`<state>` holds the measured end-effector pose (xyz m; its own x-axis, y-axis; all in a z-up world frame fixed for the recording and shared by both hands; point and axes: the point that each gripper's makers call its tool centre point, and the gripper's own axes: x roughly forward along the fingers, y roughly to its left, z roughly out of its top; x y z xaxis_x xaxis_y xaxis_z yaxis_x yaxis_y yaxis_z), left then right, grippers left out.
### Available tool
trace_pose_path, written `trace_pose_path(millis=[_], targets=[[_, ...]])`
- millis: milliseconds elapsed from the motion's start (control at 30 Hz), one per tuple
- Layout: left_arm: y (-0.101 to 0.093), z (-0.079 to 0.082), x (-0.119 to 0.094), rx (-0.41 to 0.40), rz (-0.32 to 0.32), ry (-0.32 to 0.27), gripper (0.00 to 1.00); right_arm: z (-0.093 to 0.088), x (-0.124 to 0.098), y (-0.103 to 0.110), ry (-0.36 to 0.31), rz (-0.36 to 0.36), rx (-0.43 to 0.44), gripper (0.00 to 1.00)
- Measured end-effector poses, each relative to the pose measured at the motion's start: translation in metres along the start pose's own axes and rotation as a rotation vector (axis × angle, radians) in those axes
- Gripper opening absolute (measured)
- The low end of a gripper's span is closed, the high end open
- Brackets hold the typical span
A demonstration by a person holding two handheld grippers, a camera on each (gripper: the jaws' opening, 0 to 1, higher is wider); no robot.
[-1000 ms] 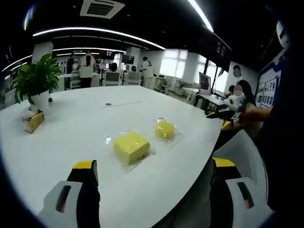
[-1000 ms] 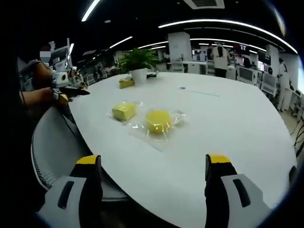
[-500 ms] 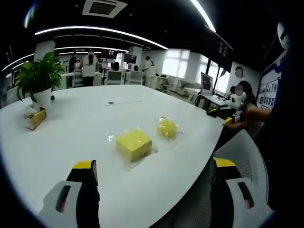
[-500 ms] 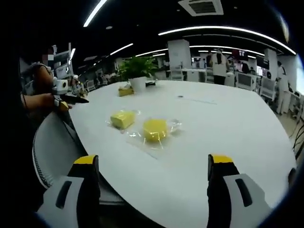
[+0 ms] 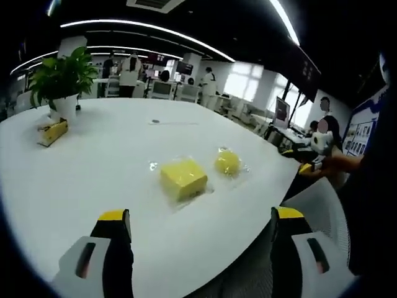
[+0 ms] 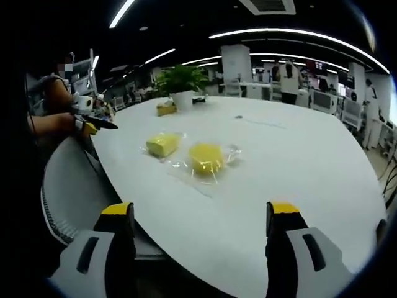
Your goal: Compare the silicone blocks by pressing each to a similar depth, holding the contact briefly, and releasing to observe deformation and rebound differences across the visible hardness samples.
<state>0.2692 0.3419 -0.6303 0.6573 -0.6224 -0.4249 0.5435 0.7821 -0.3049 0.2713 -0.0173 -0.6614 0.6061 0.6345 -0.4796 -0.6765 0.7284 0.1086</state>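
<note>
left gripper (image 5: 197, 226): jaws spread wide at the bottom of the left gripper view, nothing between them, hanging over the near edge of the desk (image 5: 93, 161)
right gripper (image 6: 201, 217): same deal, wide open and holding nothing, jaws at the bottom of the right gripper view, short of the blocks
square block (image 5: 183, 178): yellow, flat on the desk, centre of the left gripper view, sitting on a clear plastic wrapper; it's the left one in the right gripper view (image 6: 162, 144)
round block (image 5: 227, 162): yellow too, on its own crinkly wrapper, just right of the square one and apart from it; in the right gripper view (image 6: 206, 157) it's dead centre and the nearer of the two
potted plant (image 5: 62, 77): green, white pot, upper left of the left gripper view at the far side of the desk
small yellow box (image 5: 53, 131): on the desk just beside the plant pot
chair (image 6: 71, 192): white mesh back, lower left of the right gripper view, tucked against the desk edge
background: people standing around desks way at the back, too small to say much
</note>
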Motion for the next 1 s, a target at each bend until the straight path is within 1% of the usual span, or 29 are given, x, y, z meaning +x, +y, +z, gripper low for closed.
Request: trace_pose_path(millis=[100, 200, 333, 467, 533, 633, 800, 867, 933, 1000], targets=[[0.001, 0.0, 0.001, 0.003, 0.003, 0.008, 0.93, -0.006, -0.001, -0.003, 0.013, -0.012, 0.002, 0.8], [0.005, -0.004, 0.004, 0.005, 0.012, 0.033, 0.92, -0.01, -0.001, -0.004, 0.02, -0.016, 0.022, 0.79], [0.003, -0.007, 0.007, -0.006, -0.001, 0.047, 0.92, -0.014, 0.001, -0.004, 0.041, -0.016, 0.028, 0.79], [0.009, -0.008, 0.012, -0.019, 0.009, 0.052, 0.92, -0.014, 0.003, -0.003, 0.046, -0.003, 0.027, 0.79], [0.01, -0.008, 0.014, -0.034, 0.008, 0.054, 0.92, -0.014, 0.003, -0.005, 0.049, -0.004, 0.026, 0.79], [0.011, -0.008, 0.017, -0.034, 0.009, 0.063, 0.91, -0.014, 0.005, -0.011, 0.055, -0.004, 0.032, 0.79], [0.011, -0.009, 0.017, -0.035, -0.009, 0.071, 0.92, -0.007, 0.005, -0.017, 0.037, -0.001, 0.038, 0.81], [0.011, -0.011, 0.016, -0.031, -0.019, 0.075, 0.93, -0.003, 0.004, -0.018, 0.011, 0.01, 0.063, 0.84], [0.014, -0.013, 0.016, -0.037, -0.013, 0.085, 0.93, -0.003, 0.004, -0.02, 0.014, 0.012, 0.089, 0.88], [0.019, -0.015, 0.016, -0.058, -0.004, 0.089, 0.92, -0.001, 0.003, -0.022, -0.008, 0.014, 0.103, 0.89]])
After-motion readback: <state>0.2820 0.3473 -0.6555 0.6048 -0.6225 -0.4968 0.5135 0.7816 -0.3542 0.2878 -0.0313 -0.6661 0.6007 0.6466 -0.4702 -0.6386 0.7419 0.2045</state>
